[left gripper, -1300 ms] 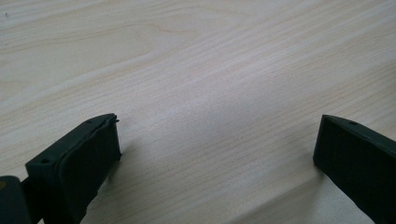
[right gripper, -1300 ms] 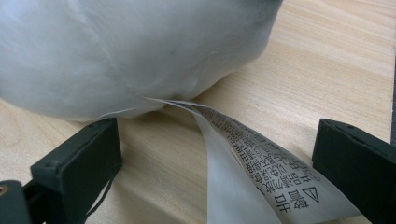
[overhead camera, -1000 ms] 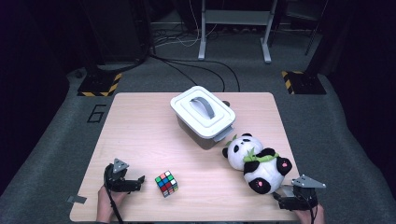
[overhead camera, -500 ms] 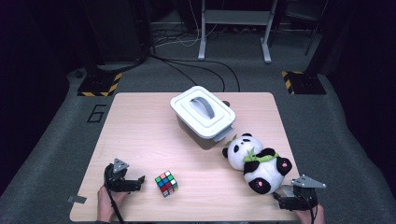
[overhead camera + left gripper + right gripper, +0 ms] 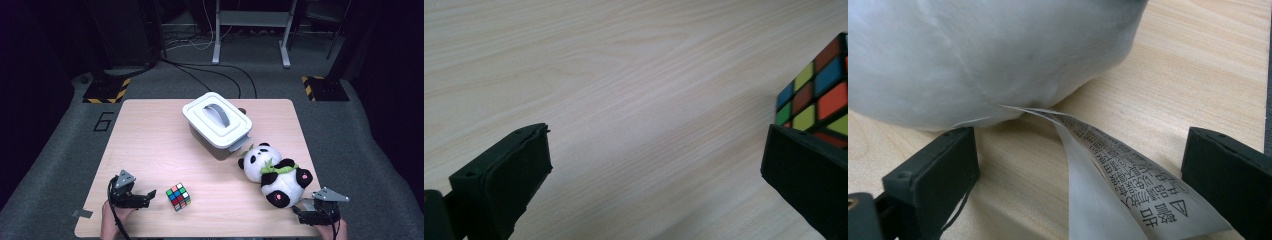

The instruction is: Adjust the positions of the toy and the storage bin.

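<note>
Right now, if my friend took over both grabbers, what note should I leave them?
Left gripper: open, low on the table, jaws pointing at the puzzle cube, not touching it.
Right gripper: open, right behind the panda plush, its printed tag lying between the jaws.
White lidded box: lid on, near the table's far middle, beside the panda.
Done: nothing gripped or lifted.
Left: probably close on the cube and the panda; where they go is unclear.

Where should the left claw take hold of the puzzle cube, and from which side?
Take the puzzle cube across two opposite flat faces, coming in low from its left, where the left claw waits open. The cube sits turned on the table, so the claw probably needs turning until its jaws lie flat on the faces, not corners.
</note>
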`<state>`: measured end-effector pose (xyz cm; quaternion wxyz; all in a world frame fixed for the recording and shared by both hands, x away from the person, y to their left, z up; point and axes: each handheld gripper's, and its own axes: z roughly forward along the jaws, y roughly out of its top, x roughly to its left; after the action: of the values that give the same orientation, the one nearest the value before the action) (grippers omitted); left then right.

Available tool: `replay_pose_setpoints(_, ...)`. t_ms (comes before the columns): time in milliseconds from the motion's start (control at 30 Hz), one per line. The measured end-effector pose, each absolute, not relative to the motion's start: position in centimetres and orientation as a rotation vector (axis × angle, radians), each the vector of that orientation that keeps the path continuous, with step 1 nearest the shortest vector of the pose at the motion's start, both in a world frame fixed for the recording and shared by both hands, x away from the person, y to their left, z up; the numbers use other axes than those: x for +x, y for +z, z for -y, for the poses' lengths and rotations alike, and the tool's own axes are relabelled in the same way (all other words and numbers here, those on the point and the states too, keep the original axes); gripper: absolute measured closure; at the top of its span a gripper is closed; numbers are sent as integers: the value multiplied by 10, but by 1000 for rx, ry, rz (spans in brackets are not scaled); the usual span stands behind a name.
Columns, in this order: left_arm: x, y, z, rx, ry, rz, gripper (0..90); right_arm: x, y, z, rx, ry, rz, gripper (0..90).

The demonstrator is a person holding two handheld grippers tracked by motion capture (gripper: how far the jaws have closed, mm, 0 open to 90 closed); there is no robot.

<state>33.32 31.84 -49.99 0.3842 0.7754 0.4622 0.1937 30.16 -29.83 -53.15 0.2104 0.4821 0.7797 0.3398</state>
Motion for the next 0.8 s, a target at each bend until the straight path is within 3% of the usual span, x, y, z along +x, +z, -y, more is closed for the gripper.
replay_pose_setpoints(800, 316, -470, -278, 1994, 441, -987, 0, 301, -532, 298, 1341, 943, -2166, 13)
